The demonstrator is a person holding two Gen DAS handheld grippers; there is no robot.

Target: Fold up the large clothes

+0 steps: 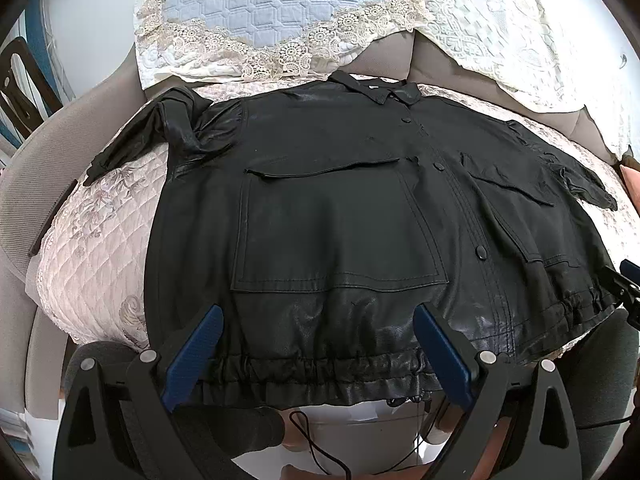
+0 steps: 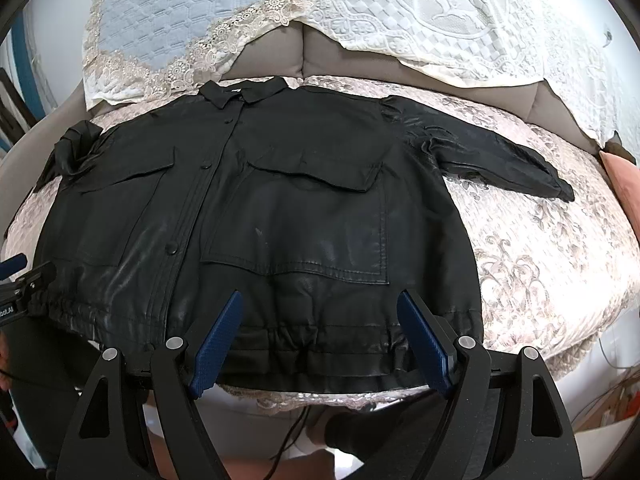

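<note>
A black leather-look jacket point(image 1: 340, 208) lies front up and spread flat on a quilted sofa seat, collar far, elastic hem near. It also shows in the right wrist view point(image 2: 280, 208). My left gripper point(image 1: 318, 320) is open, its blue pads above the hem on the jacket's left half. My right gripper point(image 2: 320, 308) is open above the hem on the right half. The left sleeve point(image 1: 160, 136) lies bunched at the shoulder. The right sleeve point(image 2: 500, 160) stretches out sideways.
The pink quilted seat cover point(image 2: 540, 248) lies under the jacket. A blue lace-edged throw point(image 1: 260, 12) and a white lace throw point(image 2: 440, 12) hang over the sofa back. A pink cushion point(image 2: 618, 172) sits at the far right. Cables point(image 1: 312, 440) hang below the seat's front edge.
</note>
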